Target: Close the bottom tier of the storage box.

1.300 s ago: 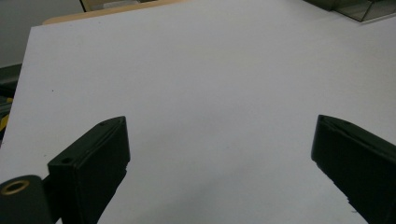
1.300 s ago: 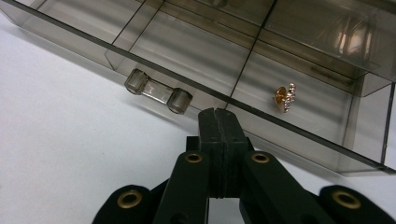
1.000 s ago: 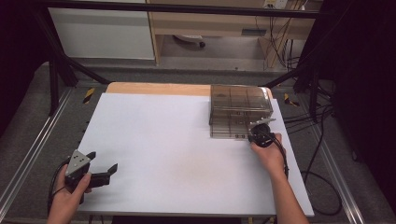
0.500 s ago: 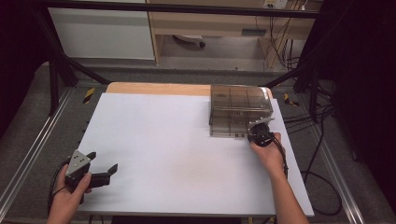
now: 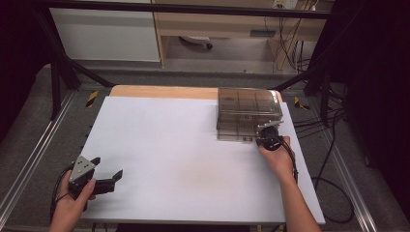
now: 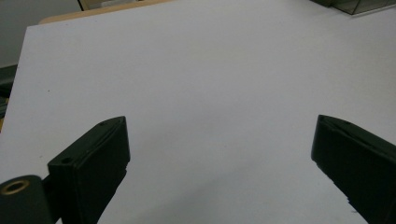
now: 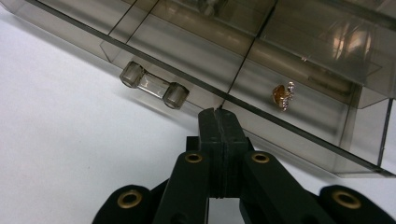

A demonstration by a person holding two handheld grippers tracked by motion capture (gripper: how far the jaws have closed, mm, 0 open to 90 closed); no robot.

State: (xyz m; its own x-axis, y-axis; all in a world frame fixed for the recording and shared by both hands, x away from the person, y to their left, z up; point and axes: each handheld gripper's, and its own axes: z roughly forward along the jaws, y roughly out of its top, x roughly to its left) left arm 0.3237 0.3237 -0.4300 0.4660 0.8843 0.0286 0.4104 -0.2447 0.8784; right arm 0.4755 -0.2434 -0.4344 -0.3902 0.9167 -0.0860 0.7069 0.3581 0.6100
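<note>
Movement since the earlier frame: almost none. Both tools and the drawer box stand as they did a second ago, the right one at most a shade closer to the box front.

Item: smoked clear drawer box [image 5: 249, 113], several tiers, standing at the far right of the white surface [image 5: 183, 159], well in from its near edge. Its lowest drawer front [image 7: 280, 116] faces the person, carrying a clear bar handle [image 7: 154, 87]. Behind that front, to the right of an inner divider, lies a small amber, gold-toned trinket [image 7: 282, 96]; what it is exactly cannot be told.

Right tool [image 5: 267, 137]: jaws pressed flat together with nothing between them, tip set against the lower edge of the drawer front beside the handle rather than around it. Judged purpose: closed jaws make a firm single point for pushing or nudging the drawer.

Left tool [image 5: 105, 175]: jaws spread wide, empty, held low over bare surface at the near left, well apart from the box. Judged purpose: parked clear of the work, ready if needed.

Surround: wooden strip [image 5: 164, 92] along the far edge of the surface; cables [image 5: 333, 145] on the floor at right.
</note>
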